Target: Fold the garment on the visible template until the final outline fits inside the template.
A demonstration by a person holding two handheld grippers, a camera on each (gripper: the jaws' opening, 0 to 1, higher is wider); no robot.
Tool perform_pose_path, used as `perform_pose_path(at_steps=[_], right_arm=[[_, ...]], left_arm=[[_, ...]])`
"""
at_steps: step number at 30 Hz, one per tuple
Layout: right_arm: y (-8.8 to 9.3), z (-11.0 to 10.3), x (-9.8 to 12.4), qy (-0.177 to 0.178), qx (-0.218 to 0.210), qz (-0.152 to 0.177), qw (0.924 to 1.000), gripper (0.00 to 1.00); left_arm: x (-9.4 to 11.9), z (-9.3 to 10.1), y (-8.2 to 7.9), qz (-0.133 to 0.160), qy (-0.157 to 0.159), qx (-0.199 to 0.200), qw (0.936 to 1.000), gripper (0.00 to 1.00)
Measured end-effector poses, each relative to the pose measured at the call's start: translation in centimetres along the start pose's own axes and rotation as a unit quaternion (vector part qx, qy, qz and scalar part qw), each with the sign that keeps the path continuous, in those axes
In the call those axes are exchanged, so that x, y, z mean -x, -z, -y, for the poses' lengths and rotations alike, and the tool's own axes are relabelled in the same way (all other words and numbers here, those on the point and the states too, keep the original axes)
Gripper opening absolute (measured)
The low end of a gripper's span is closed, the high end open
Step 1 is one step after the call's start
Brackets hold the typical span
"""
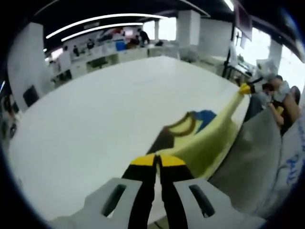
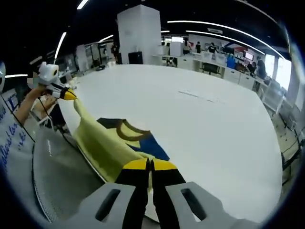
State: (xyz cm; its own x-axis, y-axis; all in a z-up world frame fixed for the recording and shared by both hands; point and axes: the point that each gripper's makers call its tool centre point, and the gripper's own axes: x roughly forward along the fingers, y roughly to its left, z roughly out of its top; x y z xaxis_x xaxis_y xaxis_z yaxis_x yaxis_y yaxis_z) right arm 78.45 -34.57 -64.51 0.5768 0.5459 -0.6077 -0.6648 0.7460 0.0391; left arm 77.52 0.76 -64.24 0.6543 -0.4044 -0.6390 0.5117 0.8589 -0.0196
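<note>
A pale yellow garment (image 1: 209, 138) with a brown neckband and blue and black patches hangs stretched over the near edge of the white table (image 1: 109, 109). My left gripper (image 1: 157, 160) is shut on one end of it at the bottom of the left gripper view. The right gripper (image 1: 245, 88) pinches the other end, far right. In the right gripper view the garment (image 2: 102, 140) runs from my right gripper (image 2: 149, 164), shut on it, up to the left gripper (image 2: 66, 94). I cannot make out a template.
A grey sheet (image 1: 252, 152) hangs below the table edge, also in the right gripper view (image 2: 62, 176). A person's hand (image 2: 40, 98) holds the left gripper. The table (image 2: 214, 119) stretches wide behind the garment; desks, a pillar (image 2: 140, 33) and people stand beyond.
</note>
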Motion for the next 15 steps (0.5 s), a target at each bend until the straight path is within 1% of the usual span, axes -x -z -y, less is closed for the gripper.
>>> perform_pose_path(at_steps=[2,4,7,11,13,15], right_arm=[[0.1,0.0,-0.3,-0.001,0.0,-0.002,1.0,0.02],[-0.1,-0.3,-0.5,-0.009,-0.004,0.004,0.9999,0.02],[0.0,-0.2,-1.0,-0.015,-0.009,0.002,0.9998,0.02],[0.2,0.2,-1.7,-0.011,-0.004,-0.005,0.9999,0.02],[0.0,0.5,-2.1,-0.01,0.001,-0.003,0.9999,0.02],[-0.2,0.4,-2.3,-0.017,-0.008,0.003,0.9998,0.02]], left_arm=[[-0.3,-0.1,0.4,-0.008,-0.002,0.002,1.0,0.0],[-0.7,-0.5,0.9,-0.022,-0.017,-0.011,0.9996,0.0],[-1.2,-0.3,0.8,-0.016,-0.01,-0.008,0.9998,0.0],[-1.8,-0.9,0.7,-0.014,-0.013,-0.004,0.9998,0.0],[-2.5,-1.3,0.8,-0.018,-0.017,-0.003,0.9997,0.0],[-2.9,-1.4,0.9,-0.018,-0.017,-0.001,0.9997,0.0]])
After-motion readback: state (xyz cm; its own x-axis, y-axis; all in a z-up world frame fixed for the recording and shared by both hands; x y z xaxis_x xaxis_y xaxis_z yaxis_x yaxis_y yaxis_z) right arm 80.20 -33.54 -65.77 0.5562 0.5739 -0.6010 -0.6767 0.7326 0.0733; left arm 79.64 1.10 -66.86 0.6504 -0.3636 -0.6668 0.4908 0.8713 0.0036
